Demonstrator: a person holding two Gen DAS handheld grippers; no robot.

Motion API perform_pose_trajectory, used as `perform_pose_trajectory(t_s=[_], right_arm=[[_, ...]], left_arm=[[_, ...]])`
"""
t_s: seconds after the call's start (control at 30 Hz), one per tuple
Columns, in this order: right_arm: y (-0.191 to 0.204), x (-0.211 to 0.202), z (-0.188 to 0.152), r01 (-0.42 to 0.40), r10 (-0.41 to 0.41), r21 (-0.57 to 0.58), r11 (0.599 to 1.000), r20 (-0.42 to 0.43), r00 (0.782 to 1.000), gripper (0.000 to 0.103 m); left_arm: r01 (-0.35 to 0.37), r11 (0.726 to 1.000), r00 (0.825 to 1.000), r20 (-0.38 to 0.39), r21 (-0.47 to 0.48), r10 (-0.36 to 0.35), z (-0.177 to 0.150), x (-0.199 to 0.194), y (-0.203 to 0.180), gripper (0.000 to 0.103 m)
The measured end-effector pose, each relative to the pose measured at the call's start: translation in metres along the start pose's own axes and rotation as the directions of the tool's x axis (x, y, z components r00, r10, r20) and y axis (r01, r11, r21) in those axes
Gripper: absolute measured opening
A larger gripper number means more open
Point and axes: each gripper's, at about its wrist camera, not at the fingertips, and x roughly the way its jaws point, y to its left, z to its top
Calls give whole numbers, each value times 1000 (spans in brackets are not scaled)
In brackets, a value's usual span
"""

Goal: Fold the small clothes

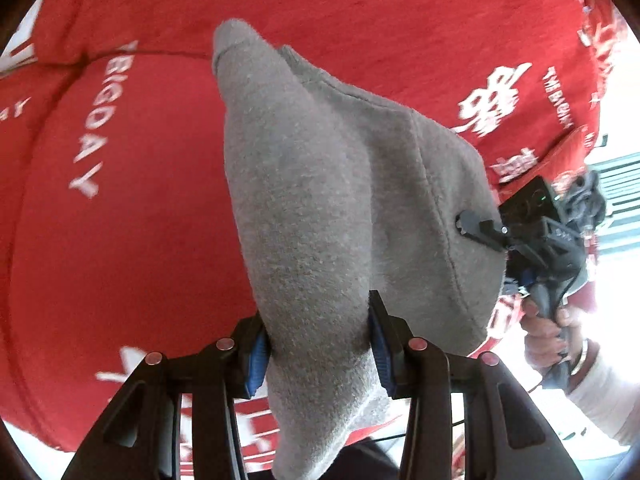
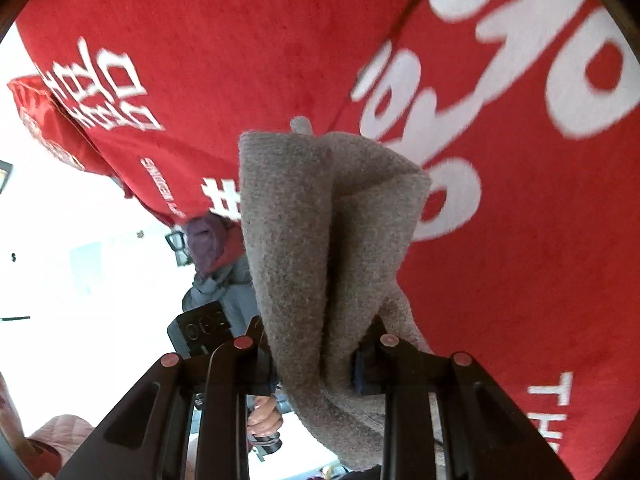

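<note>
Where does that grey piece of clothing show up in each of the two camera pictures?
Left wrist view: the grey garment fills the middle, clamped low down by the left gripper, with the right gripper pinching its right edge.
Right wrist view: it hangs in the centre, clamped by the right gripper.
Shared landmark: the red cloth with white lettering behind it.

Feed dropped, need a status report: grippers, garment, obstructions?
Left hand-held gripper and right hand-held gripper both clamped on grey garment. Lifted over red blanket. No obstructions.
</note>
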Motion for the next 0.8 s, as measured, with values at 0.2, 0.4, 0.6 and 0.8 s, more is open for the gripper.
perform_pose_trajectory(t_s=[0.2,0.4,0.6,0.8], right_arm=[[-25,35,8,218,-218,-31,975,4,976,29],[-14,17,17,538,-531,-96,837,96,842,55],[13,-1,-18,529,-521,-103,842,96,848,55],[0,13,-59,571,-568,-120,812,66,820,22]], left_arm=[[-218,975,976,24,37,218,-13,19,23,45],[-309,951,948,75,4,308,-19,7,19,67],[-388,920,911,134,-47,391,-24,-13,20,95],[-394,914,910,103,-95,402,-26,-13,22,95]])
